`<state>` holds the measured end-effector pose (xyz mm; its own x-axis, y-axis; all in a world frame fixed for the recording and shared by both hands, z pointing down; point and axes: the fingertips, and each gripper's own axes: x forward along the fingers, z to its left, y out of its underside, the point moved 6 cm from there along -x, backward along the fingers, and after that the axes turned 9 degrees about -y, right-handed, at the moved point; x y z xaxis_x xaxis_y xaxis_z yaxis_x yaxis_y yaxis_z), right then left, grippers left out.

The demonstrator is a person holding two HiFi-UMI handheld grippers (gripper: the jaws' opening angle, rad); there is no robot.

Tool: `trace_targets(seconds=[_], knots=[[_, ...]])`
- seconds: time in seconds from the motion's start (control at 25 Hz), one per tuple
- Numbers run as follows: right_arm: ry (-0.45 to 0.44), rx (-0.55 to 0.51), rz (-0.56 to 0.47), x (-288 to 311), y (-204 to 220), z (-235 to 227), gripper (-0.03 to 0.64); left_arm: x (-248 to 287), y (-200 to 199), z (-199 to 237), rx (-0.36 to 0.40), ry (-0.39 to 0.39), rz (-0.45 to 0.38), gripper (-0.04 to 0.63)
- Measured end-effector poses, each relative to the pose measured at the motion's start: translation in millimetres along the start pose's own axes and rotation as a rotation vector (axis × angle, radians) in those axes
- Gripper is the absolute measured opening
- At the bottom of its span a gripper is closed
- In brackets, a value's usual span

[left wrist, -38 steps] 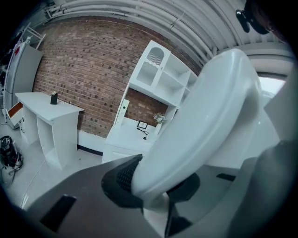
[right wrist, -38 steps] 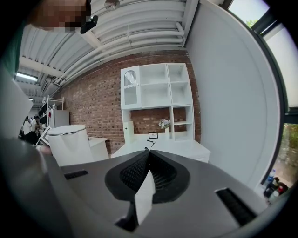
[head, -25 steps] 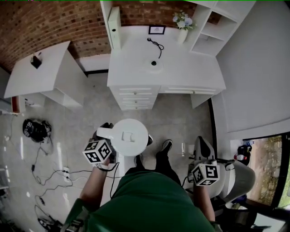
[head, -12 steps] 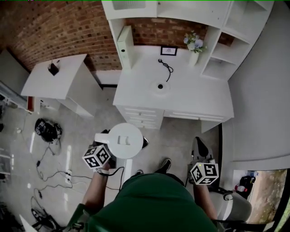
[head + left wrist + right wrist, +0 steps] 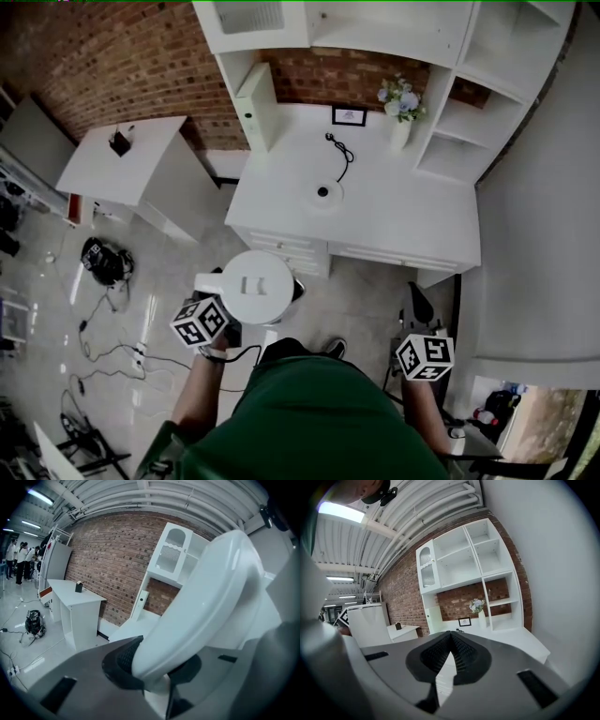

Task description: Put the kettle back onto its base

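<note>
Left gripper (image 5: 157,667) pinching the handle (image 5: 201,606) of the white kettle (image 5: 255,286), carried above the floor (image 5: 150,272), nearer the white desk (image 5: 403,220) than a second earlier. Right gripper (image 5: 451,645) pressed together, empty. Round base (image 5: 323,193) sits on the desk; brick wall (image 5: 122,66) behind.

base (image 5: 323,193): on the tabletop (image 5: 403,216), toward its left front
cord (image 5: 339,155): behind the base
frame (image 5: 349,116), vase (image 5: 401,131): at the tabletop's back, vase to the right
kettle (image 5: 255,286): over the floor (image 5: 361,291), in front of the tabletop
cables (image 5: 94,328): on the floor, left of the kettle
</note>
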<state>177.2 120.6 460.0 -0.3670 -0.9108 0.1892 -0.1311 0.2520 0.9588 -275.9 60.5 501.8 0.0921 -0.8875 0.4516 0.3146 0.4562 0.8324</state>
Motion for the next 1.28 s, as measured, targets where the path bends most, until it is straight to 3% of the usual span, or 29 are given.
trace_targets(seconds=[0.32, 0.72, 1.04, 1.28], knots=[[-0.011, 0.028, -0.01, 3, 1, -34, 0.021, 16, 6, -35, 0.019, -0.011, 0.019, 0.101], [0.074, 0.054, -0.029, -6, -2, -65, 0.021, 60, -2, -66, 0.041, 0.045, 0.044, 0.101], [0.171, 0.051, -0.017, 2, -12, -91, 0.021, 133, -21, -90, 0.033, 0.108, 0.045, 0.101], [0.237, 0.047, 0.015, 50, -28, -112, 0.021, 210, -39, -97, 0.023, 0.126, 0.082, 0.101]])
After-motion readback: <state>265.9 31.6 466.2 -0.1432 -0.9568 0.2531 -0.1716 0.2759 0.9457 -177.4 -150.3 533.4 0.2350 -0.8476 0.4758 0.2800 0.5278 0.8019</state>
